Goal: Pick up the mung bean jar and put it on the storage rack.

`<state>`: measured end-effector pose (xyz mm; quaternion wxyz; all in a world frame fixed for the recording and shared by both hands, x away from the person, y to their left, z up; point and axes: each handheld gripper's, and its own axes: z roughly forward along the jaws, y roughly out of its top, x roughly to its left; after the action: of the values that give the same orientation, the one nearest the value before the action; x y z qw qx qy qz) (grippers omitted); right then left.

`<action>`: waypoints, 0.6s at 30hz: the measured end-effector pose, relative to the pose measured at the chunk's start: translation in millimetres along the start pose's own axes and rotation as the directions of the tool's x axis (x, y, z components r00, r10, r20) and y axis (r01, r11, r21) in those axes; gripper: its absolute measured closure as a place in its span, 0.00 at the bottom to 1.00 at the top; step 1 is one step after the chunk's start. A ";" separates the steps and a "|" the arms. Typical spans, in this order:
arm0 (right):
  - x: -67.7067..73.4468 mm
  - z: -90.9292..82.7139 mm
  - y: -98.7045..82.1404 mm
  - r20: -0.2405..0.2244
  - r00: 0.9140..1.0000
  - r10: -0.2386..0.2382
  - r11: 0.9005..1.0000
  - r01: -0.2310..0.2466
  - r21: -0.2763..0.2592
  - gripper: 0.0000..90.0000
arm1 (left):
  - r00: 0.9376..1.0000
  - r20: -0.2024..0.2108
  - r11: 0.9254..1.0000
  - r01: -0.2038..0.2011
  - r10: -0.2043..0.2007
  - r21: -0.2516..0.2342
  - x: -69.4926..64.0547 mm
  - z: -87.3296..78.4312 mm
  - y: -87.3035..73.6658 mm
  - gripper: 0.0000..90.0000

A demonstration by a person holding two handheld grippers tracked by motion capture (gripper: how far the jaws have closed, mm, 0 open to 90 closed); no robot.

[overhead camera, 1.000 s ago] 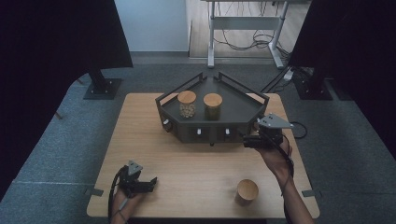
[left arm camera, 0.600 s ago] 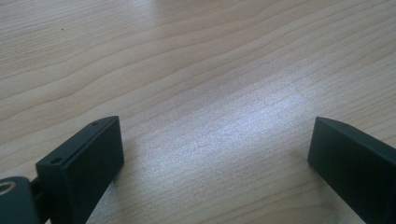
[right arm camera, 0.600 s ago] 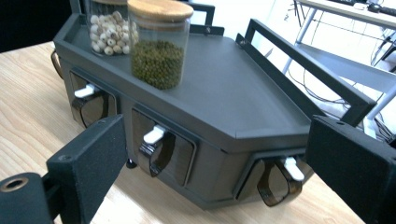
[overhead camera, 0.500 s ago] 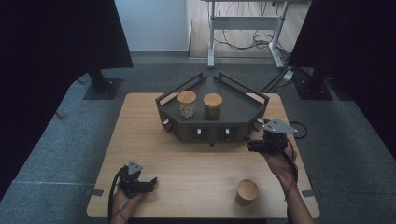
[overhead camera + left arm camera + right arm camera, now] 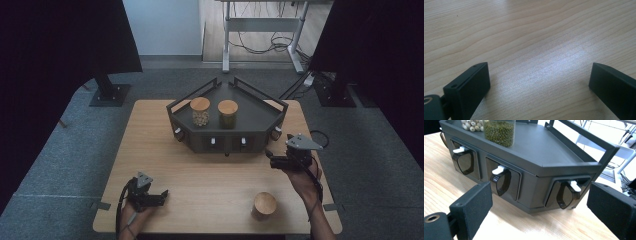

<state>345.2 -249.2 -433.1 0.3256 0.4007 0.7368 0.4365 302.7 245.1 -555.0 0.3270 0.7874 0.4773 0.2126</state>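
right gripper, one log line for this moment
right gripper: open, empty | faces dark angular rack front, near white-tabbed dark scoop | left gripper: open, over wooden table

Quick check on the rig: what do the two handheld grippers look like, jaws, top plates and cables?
Both are black. The left gripper and right gripper each carry a grey three-cornered top plate and trail a black cable. Their jaws are blocky black pads with small holes.

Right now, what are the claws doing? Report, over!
Both claws open, holding nothing. Right claw faces the dark rack, not touching. Left claw low over the table. Nothing in the way.
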 end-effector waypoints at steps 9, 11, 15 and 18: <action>-2.2 -2.4 -10.4 0.009 1.000 0.015 1.000 -0.015 0.009 0.06 | 1.000 0.000 1.000 0.000 0.000 0.000 0.0 0.0 0.0 0.04; -2.7 -2.8 -12.8 0.008 1.000 0.022 1.000 -0.022 0.010 0.07 | 1.000 0.000 1.000 -0.003 0.003 0.002 0.2 -0.2 0.0 0.04; -3.5 -3.6 -19.1 0.010 1.000 0.030 0.999 -0.030 0.018 0.07 | 1.000 0.000 1.000 -0.003 0.003 0.003 0.2 -0.2 0.0 0.04; -4.5 -3.9 -24.5 0.017 0.999 0.032 0.999 -0.032 0.026 0.07 | 1.000 0.000 1.000 -0.003 0.003 0.003 0.2 -0.2 0.0 0.04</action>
<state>336.5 -261.9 -453.0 0.3193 0.4203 0.7333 0.4285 302.6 245.3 -554.8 0.3257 0.7885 0.4765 0.2125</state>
